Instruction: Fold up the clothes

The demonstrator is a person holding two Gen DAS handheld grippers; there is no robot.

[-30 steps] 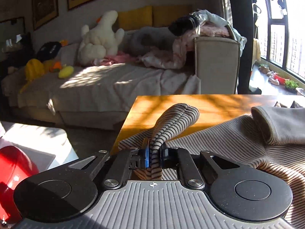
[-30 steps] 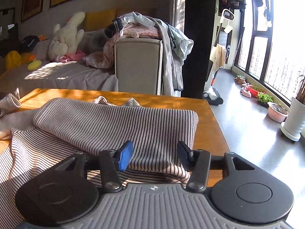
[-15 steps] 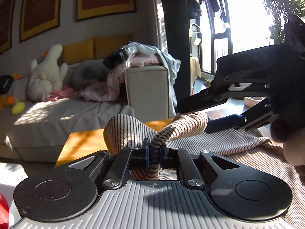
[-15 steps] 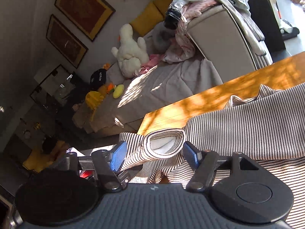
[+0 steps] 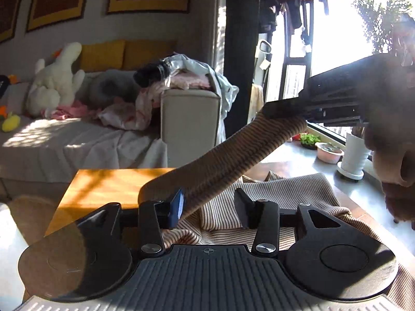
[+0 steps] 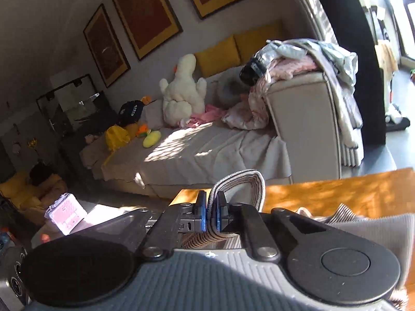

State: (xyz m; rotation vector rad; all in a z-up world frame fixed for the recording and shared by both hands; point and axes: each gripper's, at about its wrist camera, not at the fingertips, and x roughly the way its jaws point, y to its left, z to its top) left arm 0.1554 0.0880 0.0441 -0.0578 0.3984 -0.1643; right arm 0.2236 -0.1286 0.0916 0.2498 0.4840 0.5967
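I'm clamping the right hand-held gripper (image 6: 209, 213) on the cuff of the striped sleeve (image 5: 223, 165), lifting it clear of the worktop (image 5: 109, 186) so it can be carried across the garment for a fold. My left hand-held gripper (image 5: 207, 207) is opening, pads parted, the sleeve passing between them and brushing only the blue one, so the right can take over. The rest of the striped top (image 5: 285, 199) is lying spread on the worktop.

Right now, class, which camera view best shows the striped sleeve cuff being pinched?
The right wrist view: the ribbed striped cuff stands clamped between the right tongs. The left wrist view shows only the sleeve's length stretching up to them; the cuff is hidden.
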